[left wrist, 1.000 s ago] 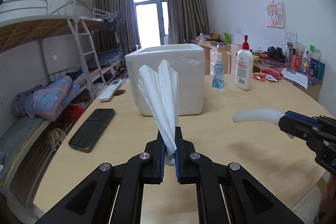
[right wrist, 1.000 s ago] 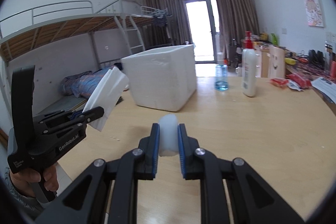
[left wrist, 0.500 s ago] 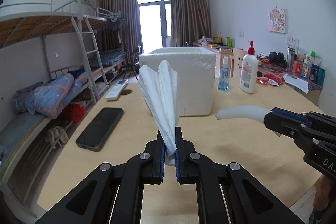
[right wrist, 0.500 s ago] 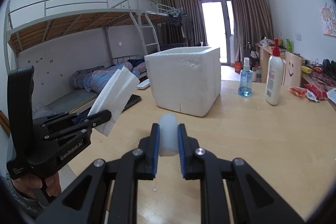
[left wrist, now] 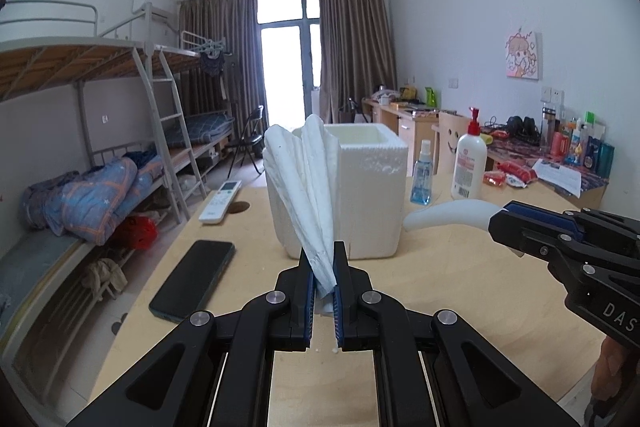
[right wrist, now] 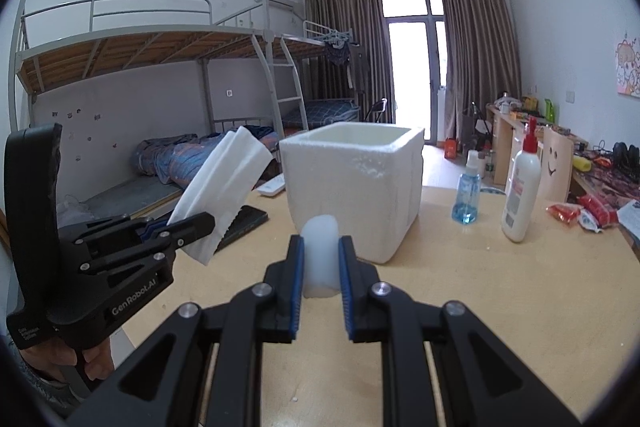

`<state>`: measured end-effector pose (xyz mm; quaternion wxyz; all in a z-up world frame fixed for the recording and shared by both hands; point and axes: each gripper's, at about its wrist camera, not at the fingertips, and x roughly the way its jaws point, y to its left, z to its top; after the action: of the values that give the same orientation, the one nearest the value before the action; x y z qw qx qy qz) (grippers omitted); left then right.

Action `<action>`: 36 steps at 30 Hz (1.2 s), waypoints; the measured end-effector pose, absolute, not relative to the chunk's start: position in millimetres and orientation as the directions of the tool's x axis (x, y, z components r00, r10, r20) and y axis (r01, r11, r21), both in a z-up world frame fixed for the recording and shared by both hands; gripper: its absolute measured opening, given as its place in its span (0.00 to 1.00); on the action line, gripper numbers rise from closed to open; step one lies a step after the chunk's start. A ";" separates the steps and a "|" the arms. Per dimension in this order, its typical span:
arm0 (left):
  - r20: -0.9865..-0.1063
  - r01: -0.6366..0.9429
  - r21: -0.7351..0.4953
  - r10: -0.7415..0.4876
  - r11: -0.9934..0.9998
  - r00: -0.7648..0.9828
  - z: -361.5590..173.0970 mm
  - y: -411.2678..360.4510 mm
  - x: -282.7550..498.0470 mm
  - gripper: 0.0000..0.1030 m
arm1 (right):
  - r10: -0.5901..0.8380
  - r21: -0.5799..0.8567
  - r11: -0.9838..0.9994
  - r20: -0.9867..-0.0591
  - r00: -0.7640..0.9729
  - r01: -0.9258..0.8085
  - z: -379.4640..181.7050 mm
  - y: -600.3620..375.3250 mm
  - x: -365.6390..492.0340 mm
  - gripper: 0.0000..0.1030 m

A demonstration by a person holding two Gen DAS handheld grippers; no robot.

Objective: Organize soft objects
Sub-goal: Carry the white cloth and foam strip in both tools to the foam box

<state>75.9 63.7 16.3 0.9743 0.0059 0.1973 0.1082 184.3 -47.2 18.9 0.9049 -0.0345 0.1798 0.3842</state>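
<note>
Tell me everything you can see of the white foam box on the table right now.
The white foam box looks like expanded polystyrene, with thick walls and a pebbly, crumbling rim. It stands upright on the wooden table, open at the top with no lid in view; its inside is hidden. Neither gripper touches it. A phone lies to its left, a blue spray bottle to its right.

Both tools are matte black plastic with angular linkage arms and round silver screws at the pivots. Ribbed blue pads line the inner faces of the left tool (left wrist: 323, 281) and the right tool (right wrist: 320, 263). Seen from the right wrist, the left tool's side carries white lettering "GenRobot.AI". A bare-skinned hand (right wrist: 60, 363) with a grey sleeve cuff shows at its handle.
</note>
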 end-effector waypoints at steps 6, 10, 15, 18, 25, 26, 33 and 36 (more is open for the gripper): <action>-0.367 -0.202 0.055 0.207 0.978 0.907 30.0 64.5 76.6 0.08 | 0.690 0.072 0.699 -0.329 0.645 -0.711 27.0 -47.5 185.3 0.20; -0.360 -0.193 0.047 0.196 0.980 0.912 38.8 66.2 81.2 0.08 | 0.686 0.069 0.705 -0.318 0.654 -0.706 36.0 -45.0 187.5 0.20; -0.346 -0.173 0.043 0.177 0.984 0.921 52.5 67.3 88.2 0.08 | 0.690 0.054 0.702 -0.299 0.660 -0.710 48.9 -40.2 190.2 0.20; -0.327 -0.169 0.051 0.176 0.984 0.929 61.8 66.2 88.7 0.08 | 0.687 0.044 0.706 -0.287 0.668 -0.707 55.5 -38.0 194.5 0.20; -0.303 -0.161 0.061 0.172 0.985 0.937 79.2 66.4 101.1 0.08 | 0.692 0.046 0.705 -0.266 0.671 -0.708 70.2 -34.8 205.8 0.20; -0.301 -0.161 0.061 0.172 0.985 0.938 81.0 66.9 103.3 0.08 | 0.692 0.047 0.705 -0.266 0.671 -0.708 71.8 -34.0 209.0 0.20; -0.300 -0.162 0.059 0.172 0.985 0.938 90.2 74.9 119.0 0.08 | 0.698 0.058 0.700 -0.265 0.665 -0.712 84.9 -27.4 225.7 0.20; -0.297 -0.163 0.057 0.172 0.985 0.939 94.3 78.1 126.6 0.08 | 0.697 0.053 0.700 -0.270 0.665 -0.712 90.1 -22.1 234.3 0.20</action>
<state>126.6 78.1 94.3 0.9845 0.0157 0.1524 0.0850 234.3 -22.1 90.1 0.9119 -0.0286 0.1359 0.3863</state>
